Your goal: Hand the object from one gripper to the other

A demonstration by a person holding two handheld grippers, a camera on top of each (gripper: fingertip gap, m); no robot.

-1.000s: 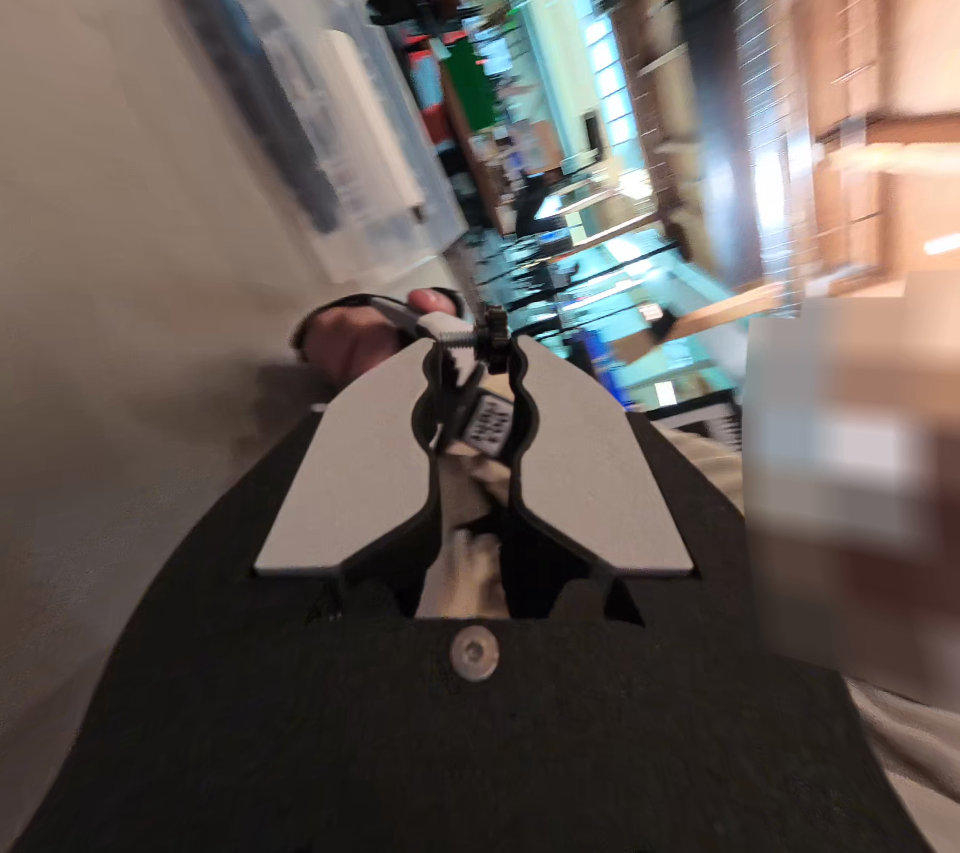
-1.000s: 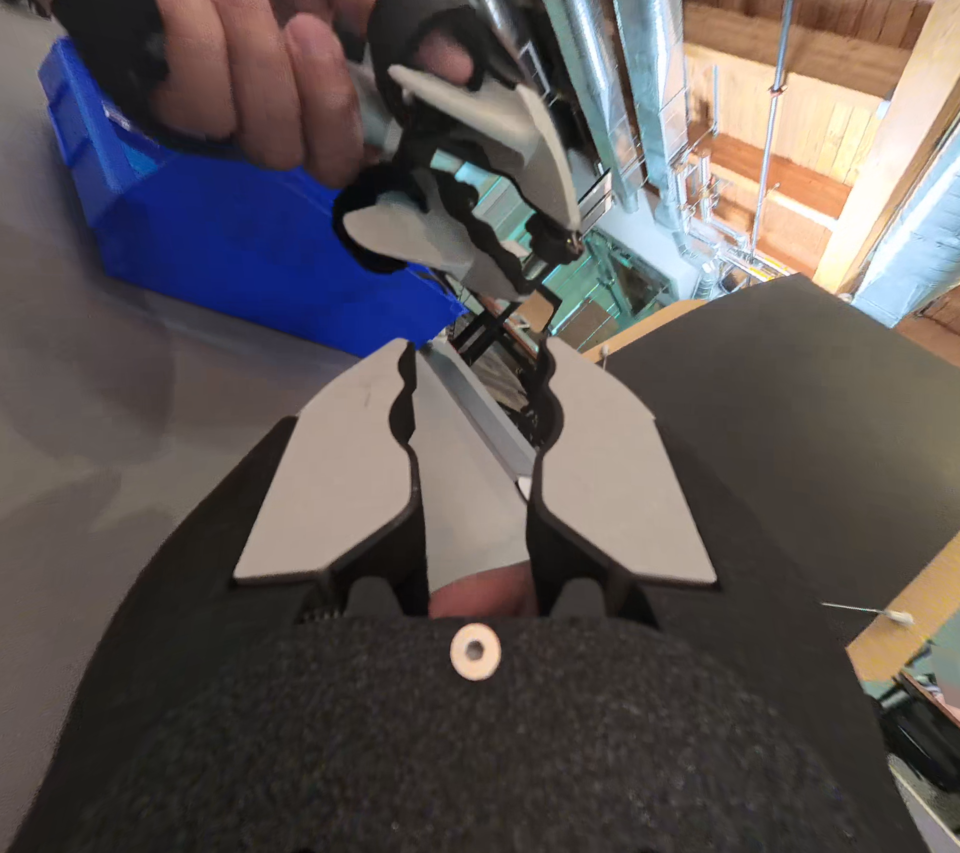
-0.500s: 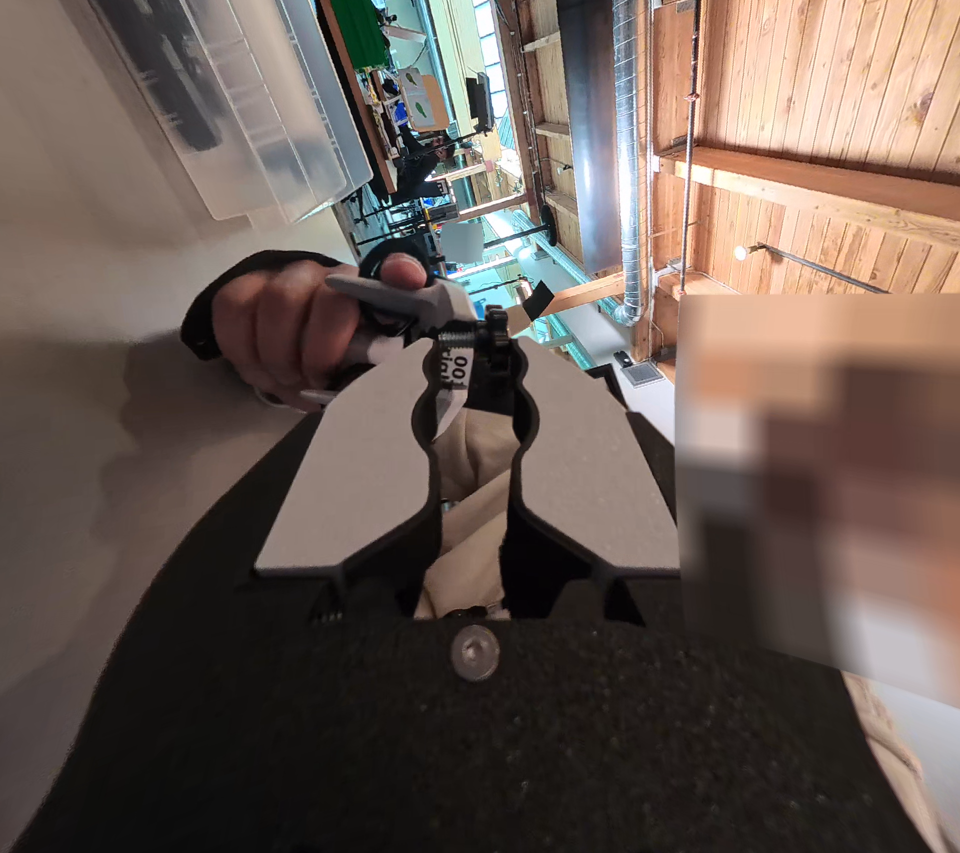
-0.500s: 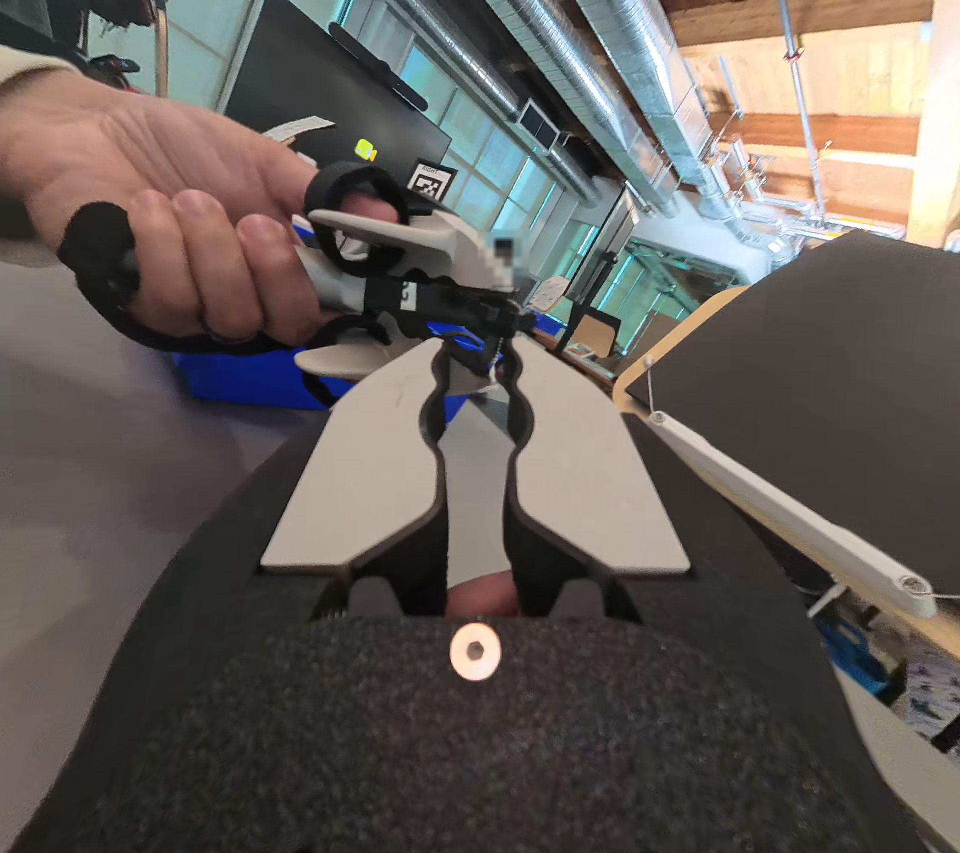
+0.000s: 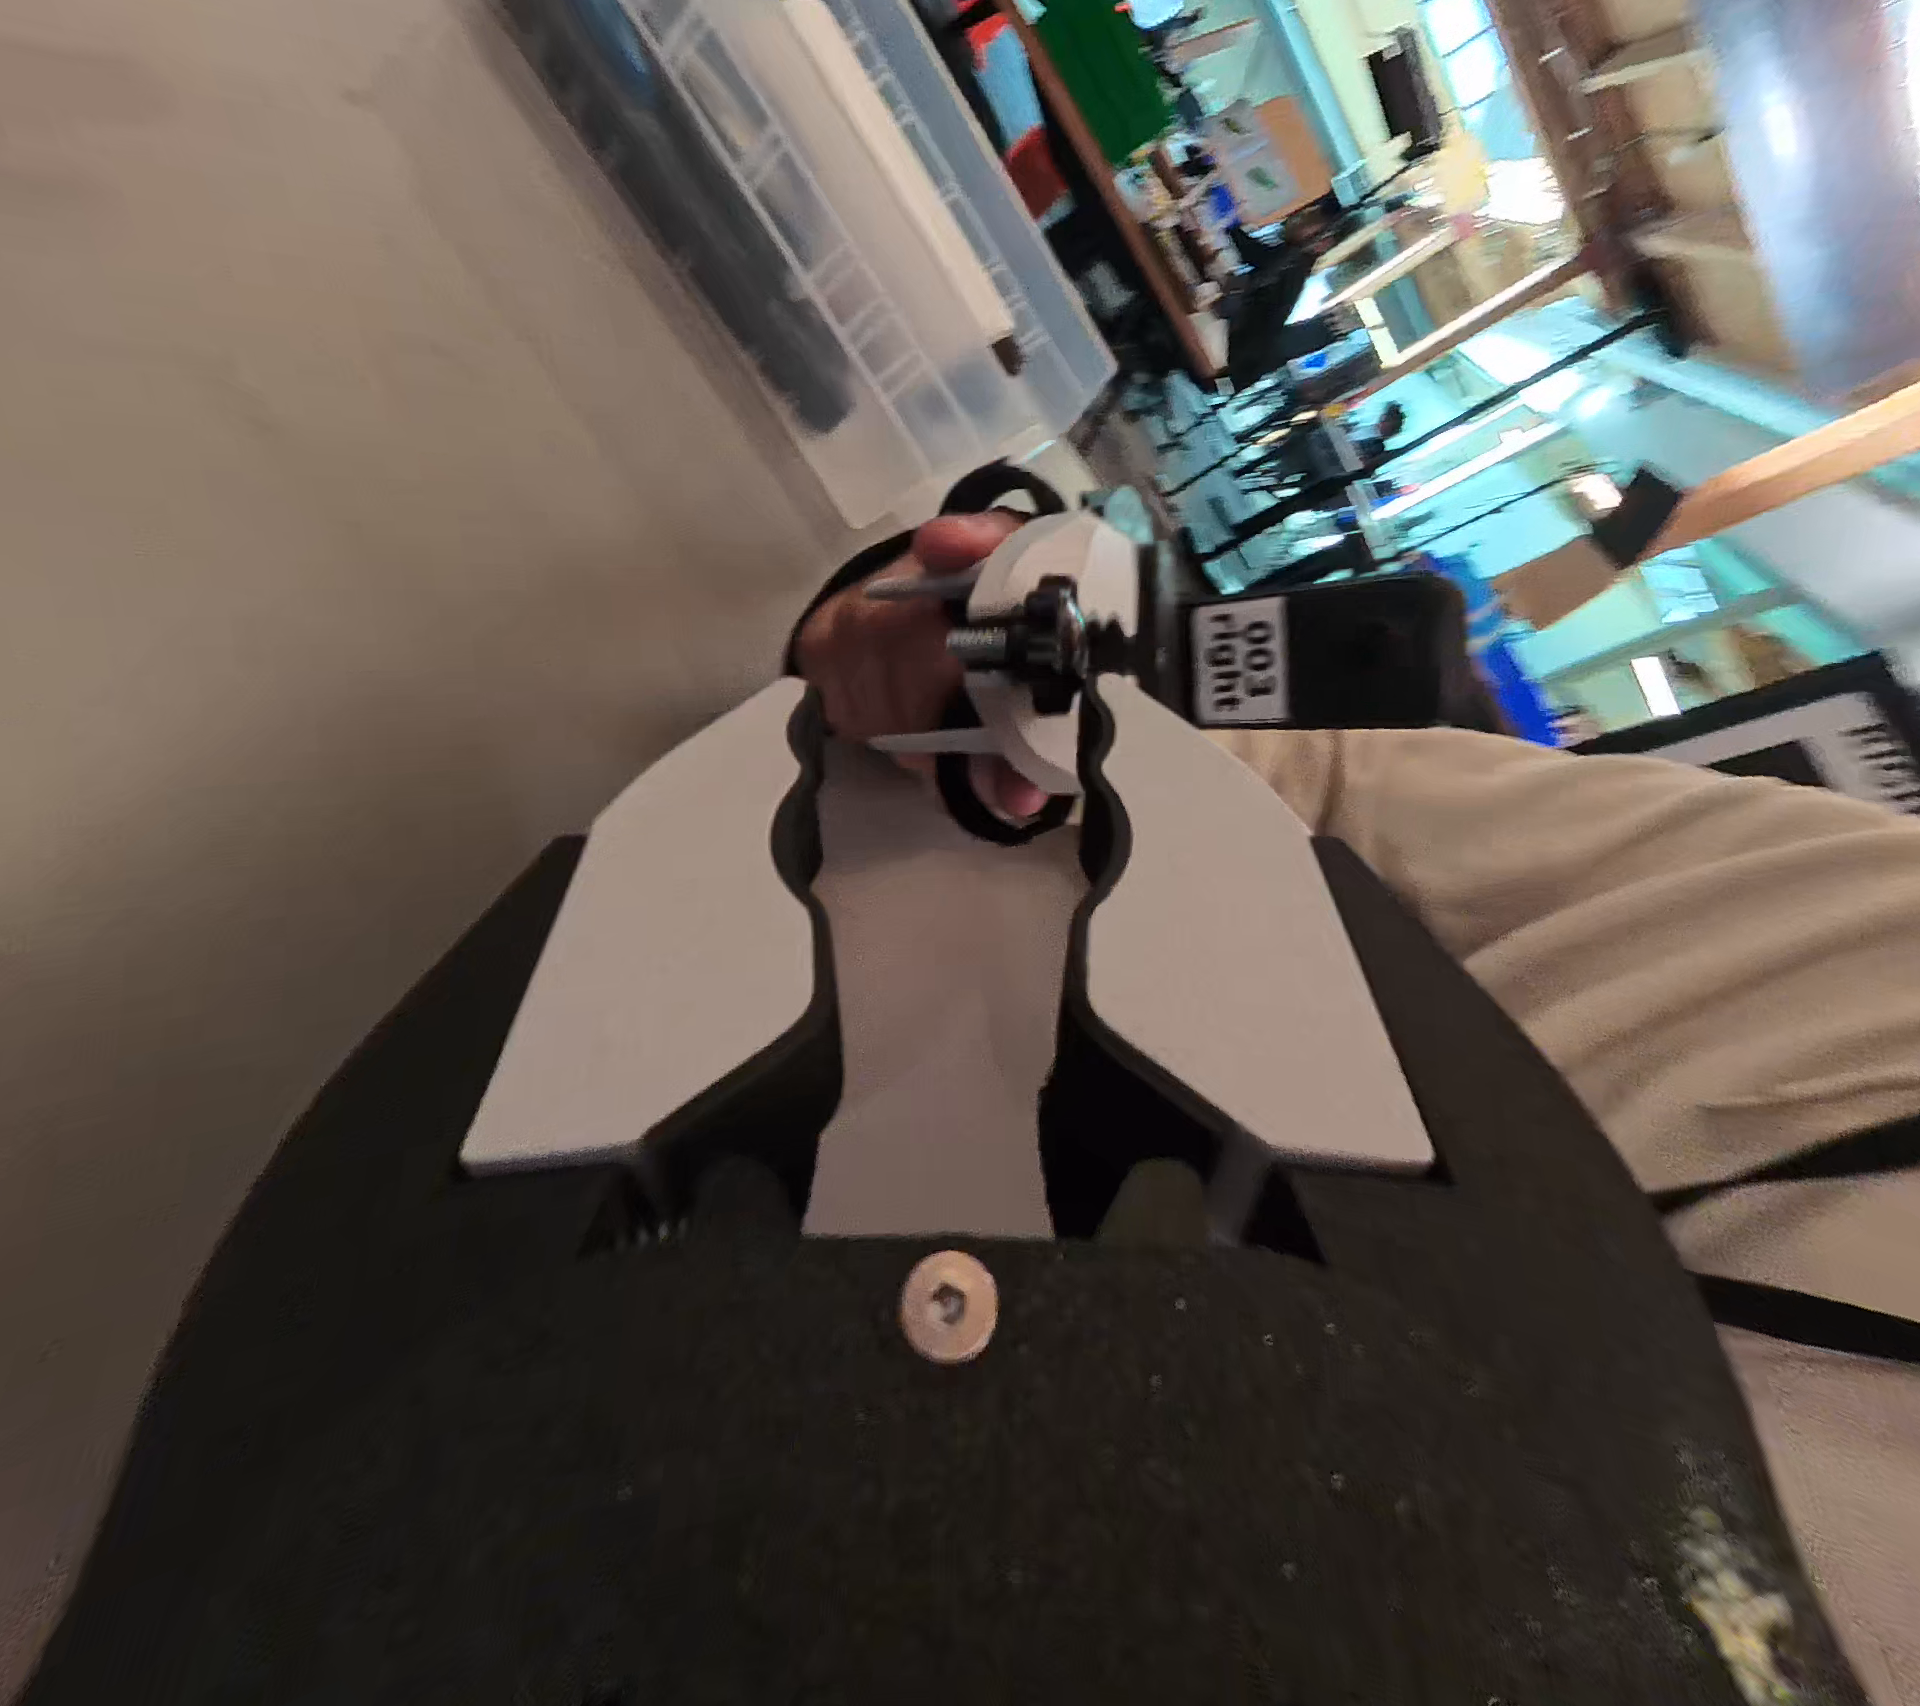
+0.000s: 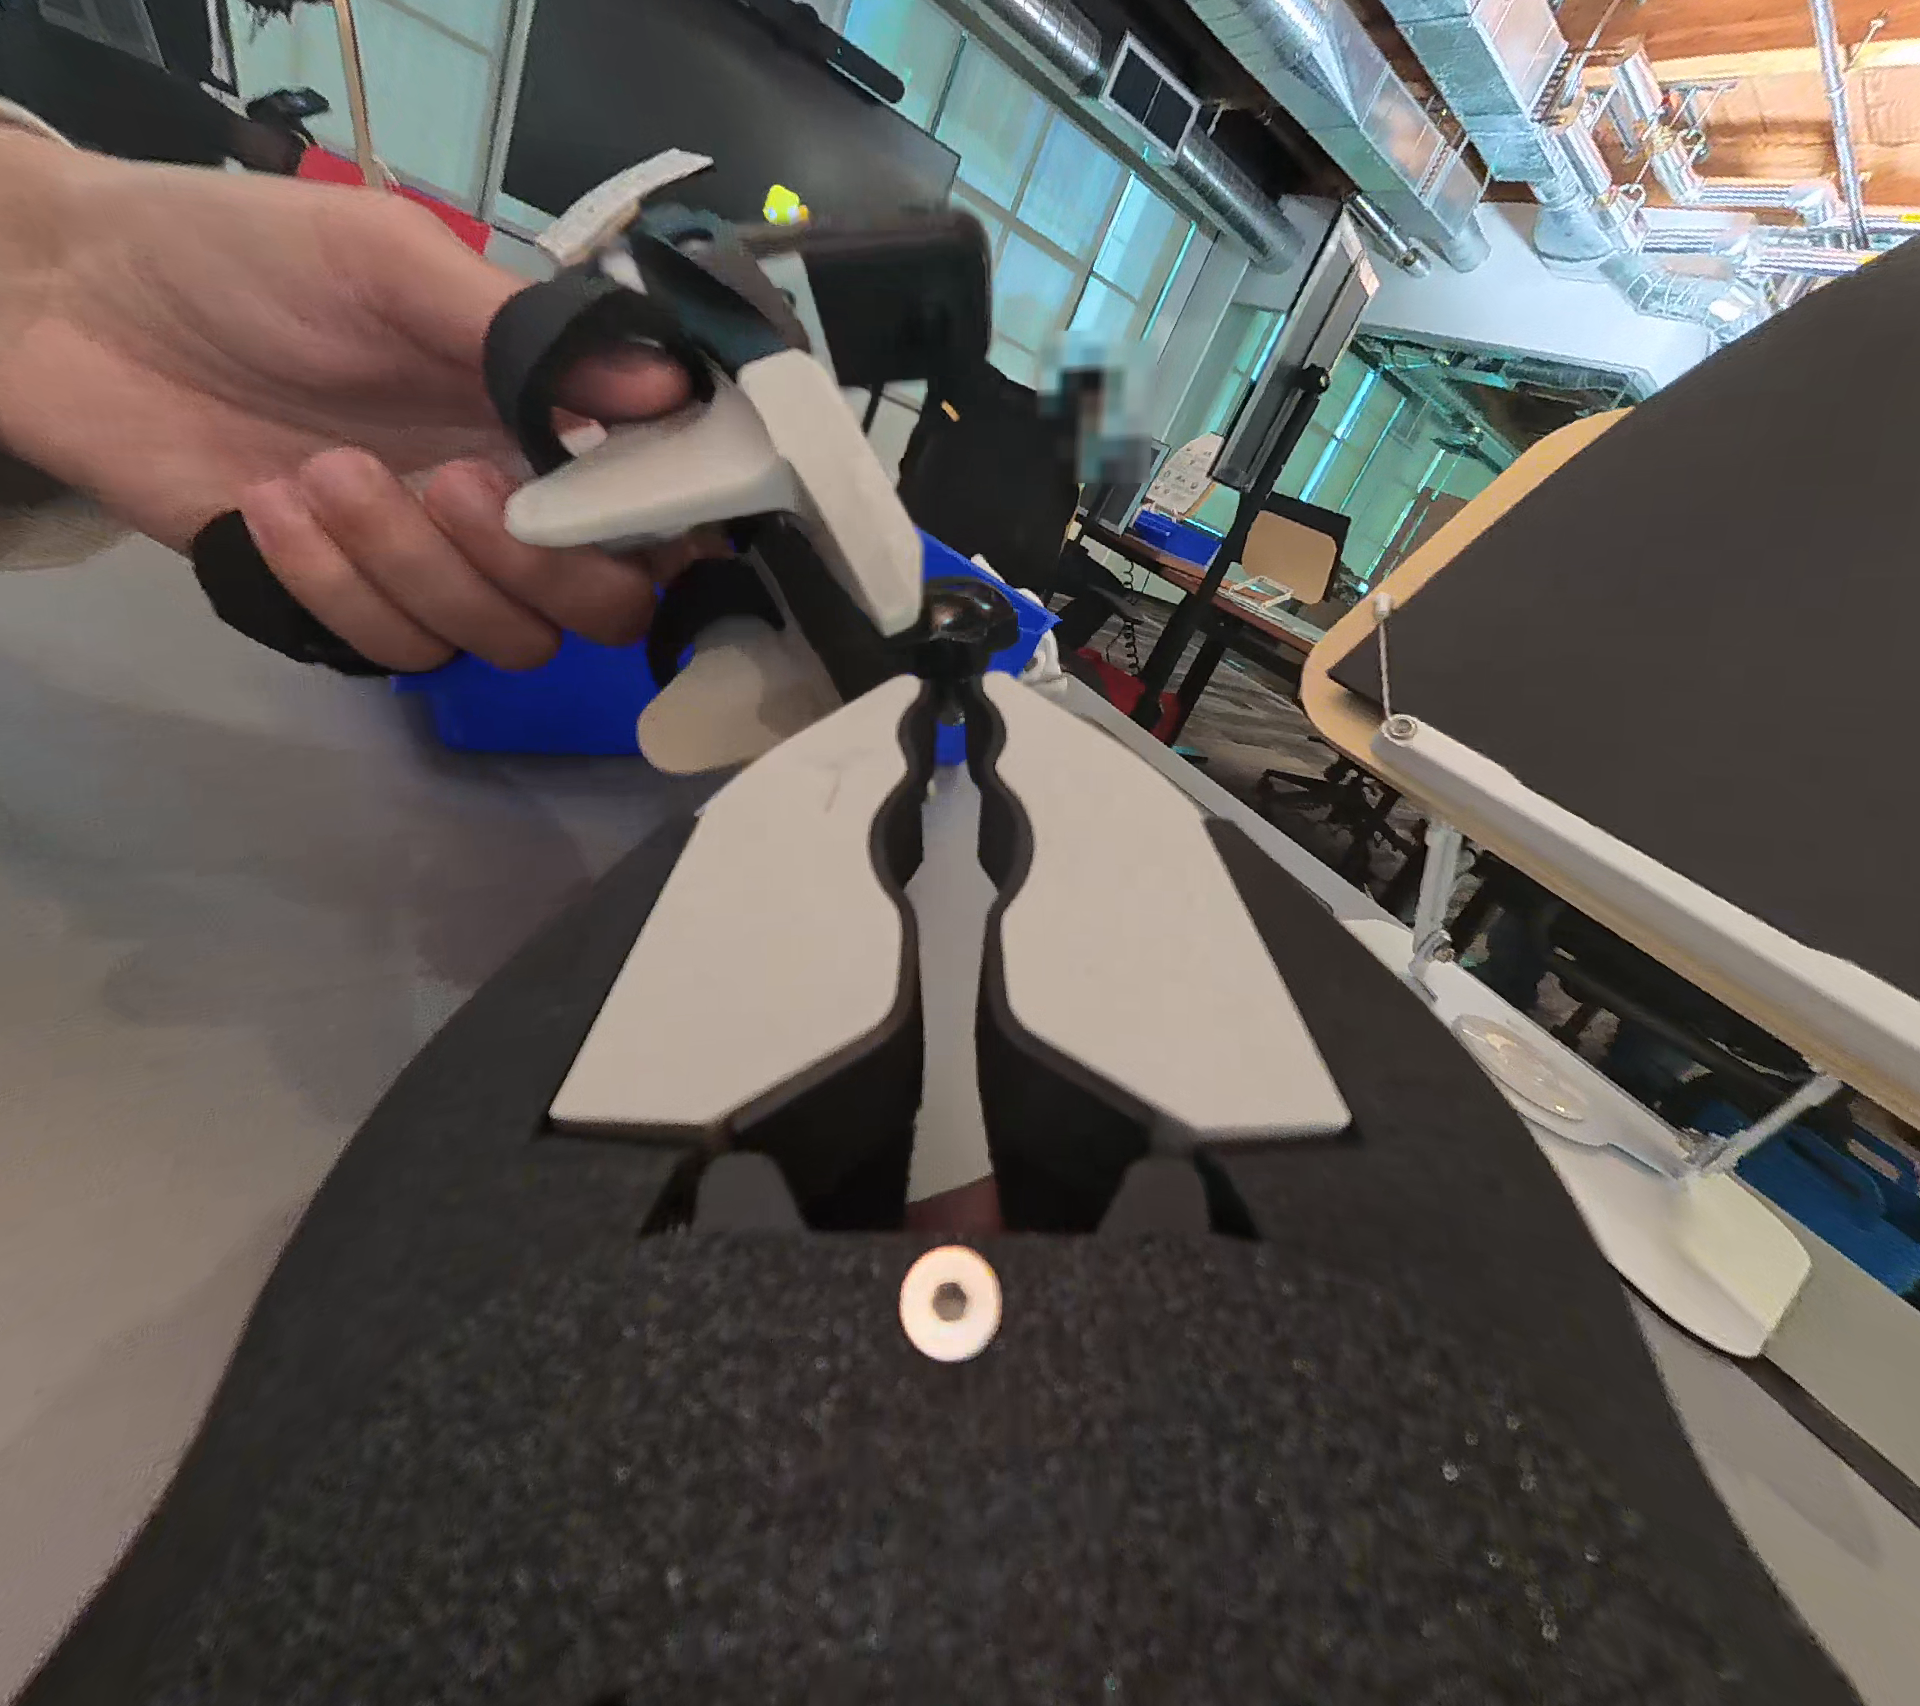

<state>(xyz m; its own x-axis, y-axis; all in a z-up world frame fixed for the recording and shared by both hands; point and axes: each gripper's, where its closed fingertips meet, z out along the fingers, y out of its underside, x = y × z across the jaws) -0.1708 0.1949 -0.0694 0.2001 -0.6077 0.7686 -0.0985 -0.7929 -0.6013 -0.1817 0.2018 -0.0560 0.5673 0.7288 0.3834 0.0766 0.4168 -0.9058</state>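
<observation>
The object is a small black knob screw with a threaded steel shank (image 5: 1023, 643). In the right wrist view its black knob (image 6: 958, 617) sticks out from the tips of my right gripper (image 6: 951, 700), which is shut on it. My left gripper (image 5: 945, 721) is open, and the screw sits just past its right fingertip. In the right wrist view the left gripper's white fingers (image 6: 831, 493) stand spread above and below the screw, held by a hand. The right gripper shows end-on in the left wrist view (image 5: 1049, 721), with its black camera block (image 5: 1320, 659) behind.
A clear plastic bin (image 5: 831, 202) with dark tools lies on the pale table at the left. A blue bin (image 6: 540, 700) sits on the grey table behind the left hand. A black panel on a white frame (image 6: 1662, 617) stands at the right. A beige sleeve (image 5: 1558, 929) crosses the left wrist view. My two grippers' fingertips are within a few centimetres of each other.
My left gripper has opened and let go of the screw. My right gripper has closed on it. Both views have swung.
</observation>
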